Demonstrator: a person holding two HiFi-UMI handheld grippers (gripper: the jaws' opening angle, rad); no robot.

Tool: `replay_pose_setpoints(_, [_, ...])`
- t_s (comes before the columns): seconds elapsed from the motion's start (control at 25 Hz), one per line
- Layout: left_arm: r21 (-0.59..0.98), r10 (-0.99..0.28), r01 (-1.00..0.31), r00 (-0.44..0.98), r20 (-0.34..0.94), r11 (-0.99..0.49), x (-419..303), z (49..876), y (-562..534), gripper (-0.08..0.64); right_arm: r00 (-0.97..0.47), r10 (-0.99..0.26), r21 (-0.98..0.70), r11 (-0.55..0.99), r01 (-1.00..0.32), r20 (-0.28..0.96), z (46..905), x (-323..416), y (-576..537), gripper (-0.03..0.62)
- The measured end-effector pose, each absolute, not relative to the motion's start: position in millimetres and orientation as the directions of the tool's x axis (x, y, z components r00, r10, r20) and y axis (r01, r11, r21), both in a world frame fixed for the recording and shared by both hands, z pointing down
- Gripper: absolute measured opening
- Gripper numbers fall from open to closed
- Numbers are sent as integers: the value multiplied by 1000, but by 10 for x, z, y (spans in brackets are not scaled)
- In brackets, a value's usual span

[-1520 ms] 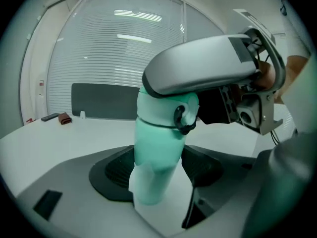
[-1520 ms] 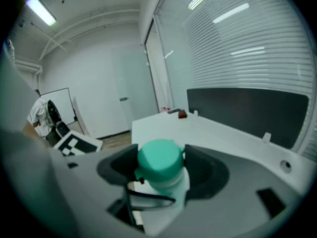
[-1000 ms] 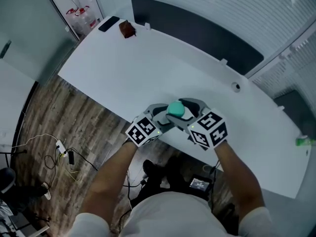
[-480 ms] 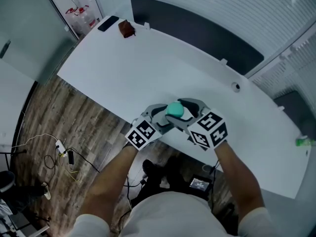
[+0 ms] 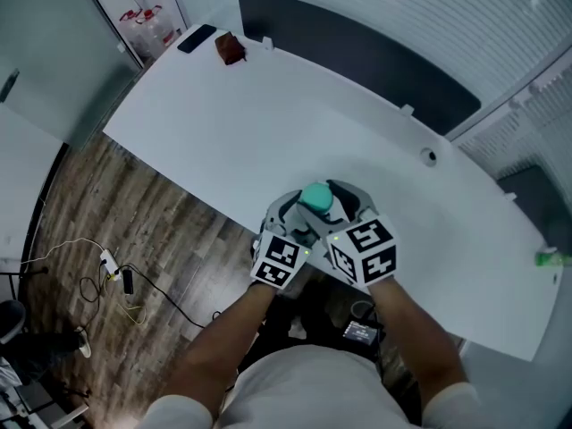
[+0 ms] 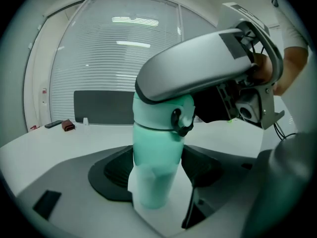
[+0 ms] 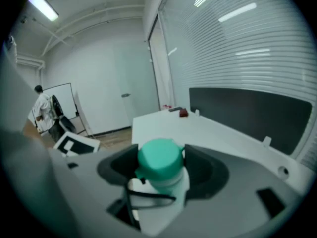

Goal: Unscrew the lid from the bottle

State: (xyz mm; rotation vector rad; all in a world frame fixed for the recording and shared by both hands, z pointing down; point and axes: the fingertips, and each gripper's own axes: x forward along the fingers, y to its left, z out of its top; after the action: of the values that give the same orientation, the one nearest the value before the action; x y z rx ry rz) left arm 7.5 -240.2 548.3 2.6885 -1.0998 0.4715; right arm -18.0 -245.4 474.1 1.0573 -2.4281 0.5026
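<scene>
Teal lid (image 7: 159,155) clamped in right gripper (image 7: 158,167).

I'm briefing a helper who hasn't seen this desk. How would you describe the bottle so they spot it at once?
Find the white table's near edge. The bottle is upright there, left gripper shut on its body, right gripper on its lid. It alone is mint green among grey jaws.
</scene>
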Motion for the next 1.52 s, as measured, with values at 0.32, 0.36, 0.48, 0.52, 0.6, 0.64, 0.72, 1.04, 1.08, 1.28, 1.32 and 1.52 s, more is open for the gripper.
replay_pose_setpoints(0.32, [80,-511,-579,770,381,-812,90,5497,-2386,304,-666,-512,-148,722,-676,543,4752,-190,-2451,305])
replay_pose_setpoints(0.36, [83,-490,-557,784,381,-826,90,5495,-2381,303,-673,-496,-137,741,-658,548,4750,-196,-2444,305])
replay_pose_setpoints(0.48, [90,-411,-477,825,388,-874,99,5502,-2352,302,-705,-430,-116,804,-583,564,4757,-206,-2407,305])
replay_pose_setpoints(0.52, [92,-384,-450,837,391,-888,102,5506,-2346,302,-715,-406,-120,819,-561,569,4764,-207,-2400,305])
replay_pose_setpoints(0.6, [96,-341,-409,851,398,-908,103,5514,-2342,302,-729,-371,-132,837,-531,576,4775,-212,-2400,305])
replay_pose_setpoints(0.64, [99,-327,-395,856,401,-913,100,5516,-2341,302,-732,-361,-137,841,-523,578,4778,-217,-2402,305])
replay_pose_setpoints(0.72, [104,-312,-381,861,402,-919,96,5518,-2337,302,-736,-352,-144,844,-517,578,4779,-222,-2402,305])
replay_pose_setpoints(1.04, [123,-315,-387,866,388,-914,96,5508,-2329,302,-737,-381,-152,826,-543,558,4773,-212,-2404,305])
replay_pose_setpoints(1.08, [122,-314,-386,867,388,-914,98,5507,-2328,302,-736,-385,-151,825,-545,557,4771,-209,-2404,305])
replay_pose_setpoints(1.28, [122,-319,-391,866,386,-912,98,5507,-2331,302,-728,-402,-136,820,-556,556,4755,-206,-2403,302])
replay_pose_setpoints(1.32, [125,-320,-393,865,386,-911,100,5504,-2330,302,-725,-406,-132,819,-559,556,4754,-203,-2404,302])
replay_pose_setpoints(1.52, [130,-324,-400,862,389,-908,103,5509,-2331,302,-715,-418,-121,813,-570,559,4754,-194,-2402,301])
